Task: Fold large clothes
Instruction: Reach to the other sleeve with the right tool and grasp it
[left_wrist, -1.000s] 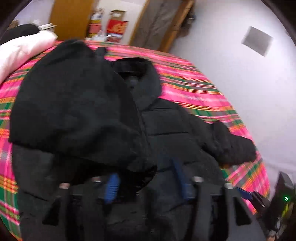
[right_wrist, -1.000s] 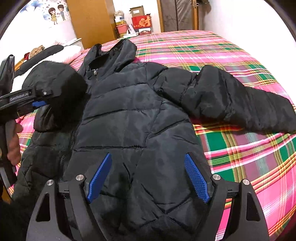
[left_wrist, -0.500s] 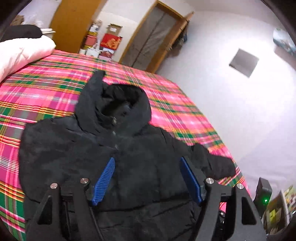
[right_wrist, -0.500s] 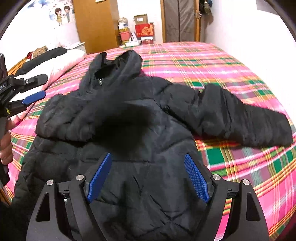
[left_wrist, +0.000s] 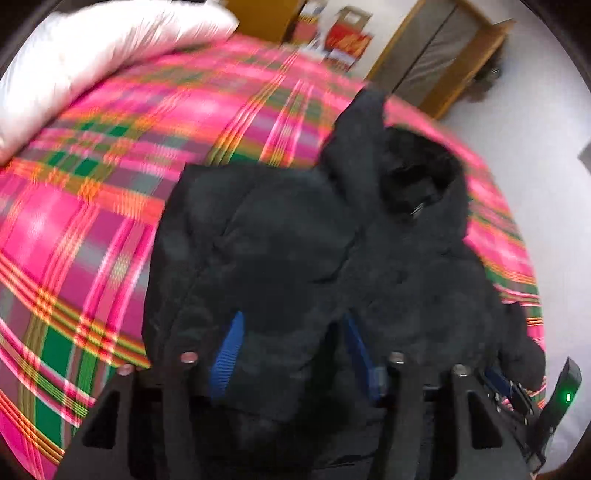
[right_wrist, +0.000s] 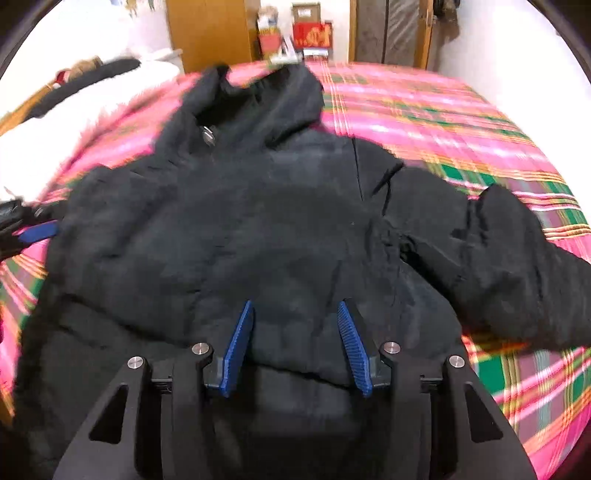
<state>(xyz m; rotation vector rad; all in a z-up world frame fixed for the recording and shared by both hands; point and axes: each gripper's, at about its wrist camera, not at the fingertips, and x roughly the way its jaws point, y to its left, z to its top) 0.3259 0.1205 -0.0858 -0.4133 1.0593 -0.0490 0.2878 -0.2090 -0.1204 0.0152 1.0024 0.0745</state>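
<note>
A black hooded puffer jacket (right_wrist: 266, 229) lies on the pink plaid bed; it also shows in the left wrist view (left_wrist: 314, 266). One sleeve lies folded across the chest, the other sleeve (right_wrist: 509, 266) stretches out to the right. My right gripper (right_wrist: 295, 339) hangs low over the jacket's lower front, its blue pads partly open with jacket fabric between them. My left gripper (left_wrist: 295, 350) is partly open over the jacket's left side, fabric bulging between its pads. The left gripper shows at the left edge of the right wrist view (right_wrist: 33, 232).
The pink plaid bedspread (right_wrist: 461, 122) covers the bed. A white pillow or duvet (left_wrist: 92, 55) lies at the head, left. A wooden wardrobe (right_wrist: 210, 33), boxes (right_wrist: 310, 33) and a door (right_wrist: 388, 33) stand beyond the bed. A white wall (left_wrist: 535, 129) runs along the right.
The left gripper let go of the sleeve, which now lies across the chest, then swung left and down. Both grippers have narrowed and dropped closer to the jacket.
</note>
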